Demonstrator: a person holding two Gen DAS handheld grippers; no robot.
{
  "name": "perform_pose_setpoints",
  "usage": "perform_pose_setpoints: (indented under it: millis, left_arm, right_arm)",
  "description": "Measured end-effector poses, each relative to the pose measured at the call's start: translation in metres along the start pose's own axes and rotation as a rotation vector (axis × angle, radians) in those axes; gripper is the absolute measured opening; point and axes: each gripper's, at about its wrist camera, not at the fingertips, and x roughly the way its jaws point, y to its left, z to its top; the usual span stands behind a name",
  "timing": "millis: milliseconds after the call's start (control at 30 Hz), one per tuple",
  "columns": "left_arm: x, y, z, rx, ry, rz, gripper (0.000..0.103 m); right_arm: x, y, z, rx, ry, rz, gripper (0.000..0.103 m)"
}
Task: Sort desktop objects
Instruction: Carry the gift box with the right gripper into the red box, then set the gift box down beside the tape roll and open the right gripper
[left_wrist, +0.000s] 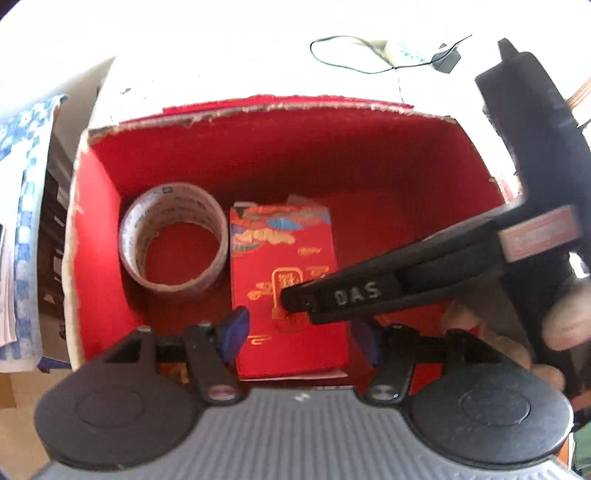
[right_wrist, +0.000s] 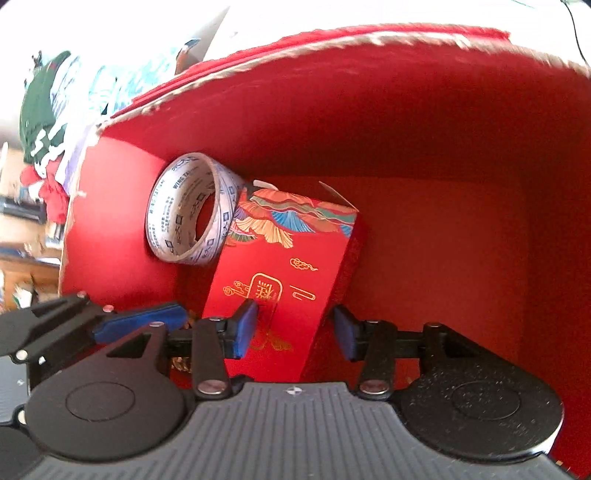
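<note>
Red packet (right_wrist: 284, 273) between right tool (right_wrist: 295, 332) pads, unpinched, in red box (right_wrist: 406, 129)

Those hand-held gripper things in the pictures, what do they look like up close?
Each hand-held gripper, left and right, has a grey ribbed body flanked by two round black discs. Black linkage arms with silver bolts carry two short fingers faced with blue pads. Seen from the left wrist, the right tool is a long black wedge with white letters "DAS" and a reddish label. No sleeves or cables are visible.

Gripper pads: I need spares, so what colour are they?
Blue pads, clearest in the right wrist view.
</note>
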Motion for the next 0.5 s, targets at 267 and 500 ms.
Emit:
perform_pose_setpoints:
  millis: [267,500]
  left_arm:
    - [0.011,0.006,-0.011,-0.031,0.029,-0.035,0.062]
    - [0.011,-0.004,-0.017,-0.004,0.035,-0.048,0.062]
  right_arm:
    - [-0.020,-0.021,0.001,0.093,-0.055,0.002,0.047]
    - [-0.015,-0.027,0.007,0.162,-0.076,0.048,0.039]
